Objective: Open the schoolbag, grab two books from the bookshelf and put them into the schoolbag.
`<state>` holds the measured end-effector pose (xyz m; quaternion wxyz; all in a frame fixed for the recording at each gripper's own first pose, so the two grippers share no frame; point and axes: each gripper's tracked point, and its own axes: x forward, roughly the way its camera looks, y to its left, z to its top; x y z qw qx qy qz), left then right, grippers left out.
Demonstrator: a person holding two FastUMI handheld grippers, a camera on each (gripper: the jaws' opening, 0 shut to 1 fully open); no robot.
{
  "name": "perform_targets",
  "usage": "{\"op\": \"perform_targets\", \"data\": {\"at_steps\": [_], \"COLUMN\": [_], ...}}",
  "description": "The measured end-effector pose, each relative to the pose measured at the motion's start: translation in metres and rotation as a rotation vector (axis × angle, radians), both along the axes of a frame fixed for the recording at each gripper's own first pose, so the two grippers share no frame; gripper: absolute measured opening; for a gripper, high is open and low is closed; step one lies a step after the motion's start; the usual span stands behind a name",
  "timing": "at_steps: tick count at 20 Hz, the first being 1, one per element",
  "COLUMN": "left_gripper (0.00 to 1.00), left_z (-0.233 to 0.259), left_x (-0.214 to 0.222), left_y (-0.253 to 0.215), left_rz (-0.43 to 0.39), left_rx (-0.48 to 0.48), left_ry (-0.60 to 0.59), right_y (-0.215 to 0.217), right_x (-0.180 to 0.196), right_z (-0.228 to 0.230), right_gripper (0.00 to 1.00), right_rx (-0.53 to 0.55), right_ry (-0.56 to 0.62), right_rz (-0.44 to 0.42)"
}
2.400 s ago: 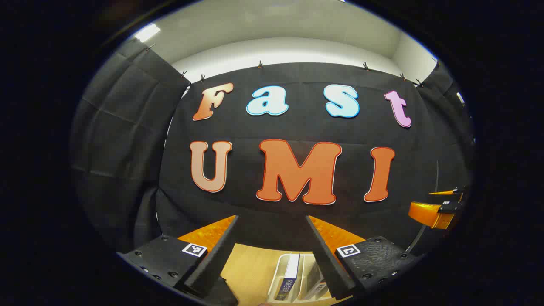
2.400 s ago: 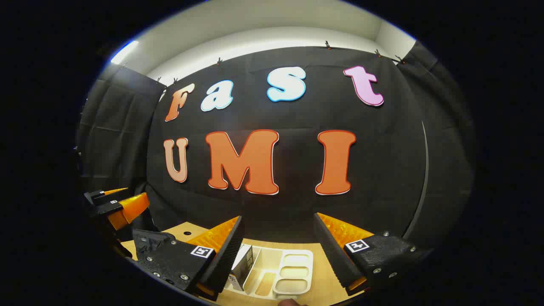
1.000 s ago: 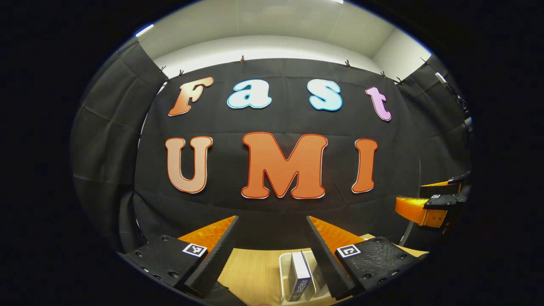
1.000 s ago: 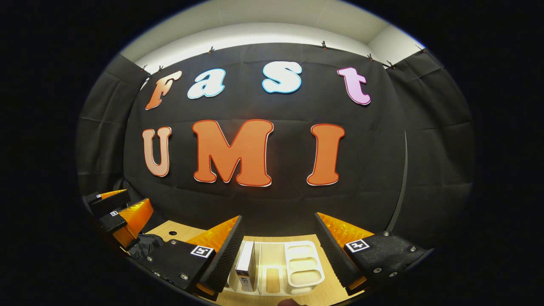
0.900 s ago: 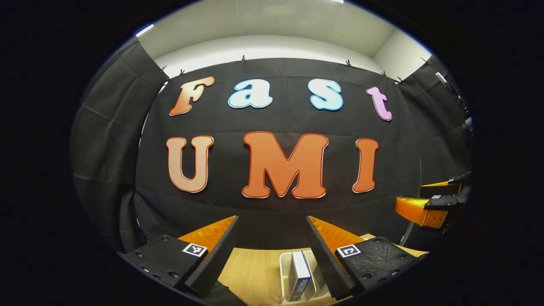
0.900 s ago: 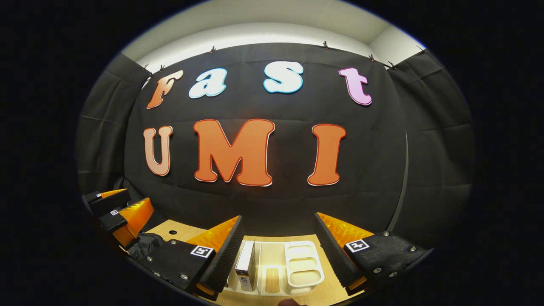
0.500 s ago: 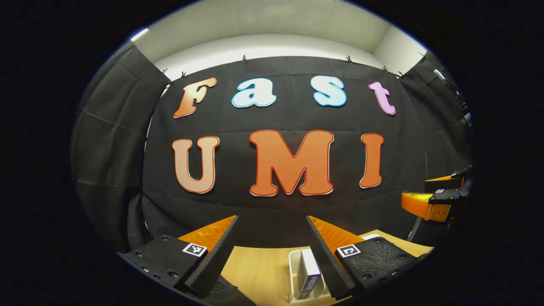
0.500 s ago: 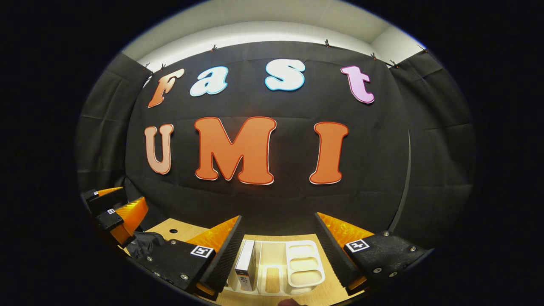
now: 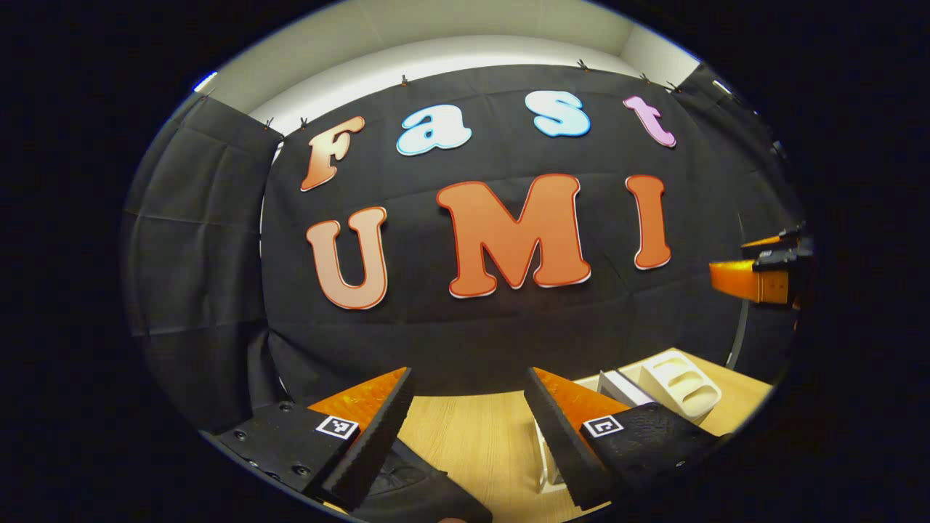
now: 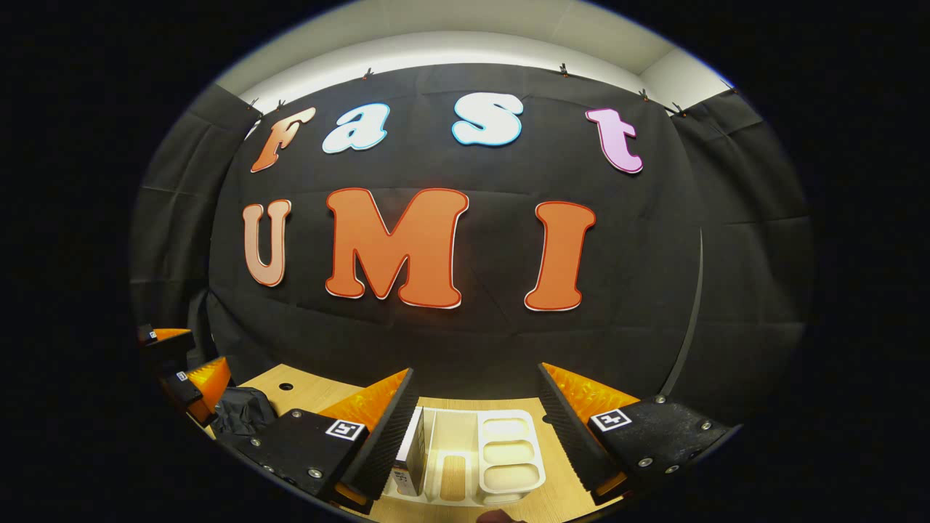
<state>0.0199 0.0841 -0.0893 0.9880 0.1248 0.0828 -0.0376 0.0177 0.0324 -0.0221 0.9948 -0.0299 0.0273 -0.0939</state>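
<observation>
Both grippers hover with fingers spread wide, the left gripper [image 9: 468, 428] above the black schoolbag [image 9: 407, 487]; books wait in the white bookshelf [image 10: 465, 454] beneath the right gripper [image 10: 476, 428]. The zipper needs a low, square approach.

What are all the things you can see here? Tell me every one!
Table: one, light wood, along the bottom of both views.
Bookshelf: one, cream-white plastic rack with slots, on the table ahead of the right gripper.
Book: one showing, pale cover, standing upright in the rack's left slot.
Schoolbag: one, black, on the table at the left in the right gripper view; whether it is open cannot be told.
Booth wall: black cloth, behind the table.
Left gripper: one, fingers apart, holding nothing, above the table.
Right gripper: one, fingers apart, holding nothing, pointed at the rack.
</observation>
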Motion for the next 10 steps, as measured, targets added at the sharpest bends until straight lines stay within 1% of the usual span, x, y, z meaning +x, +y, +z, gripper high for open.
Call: {"op": "perform_targets", "data": {"at_steps": [2, 7, 9, 10], "left_gripper": [0.96, 0.97, 1.0, 0.98], "left_z": [-0.02, -0.066, -0.081, -0.086], "left_x": [-0.003, -0.009, -0.015, -0.019], "left_y": [0.008, 0.055, 0.07, 0.072], "left_rz": [0.014, 0.101, 0.129, 0.124], "left_rx": [0.036, 0.17, 0.235, 0.266], "left_ry": [0.045, 0.181, 0.209, 0.218], "right_y": [-0.006, -0.02, -0.025, -0.026], "right_x": [0.006, 0.022, 0.028, 0.031], "right_z": [-0.003, -0.02, -0.03, -0.035], "right_gripper": [0.97, 0.96, 0.97, 0.97], "right_rx": [-0.006, -0.007, -0.003, 0.001], "right_ry": [0.002, 0.029, 0.045, 0.052], "right_rz": [0.003, 0.021, 0.031, 0.041]}}
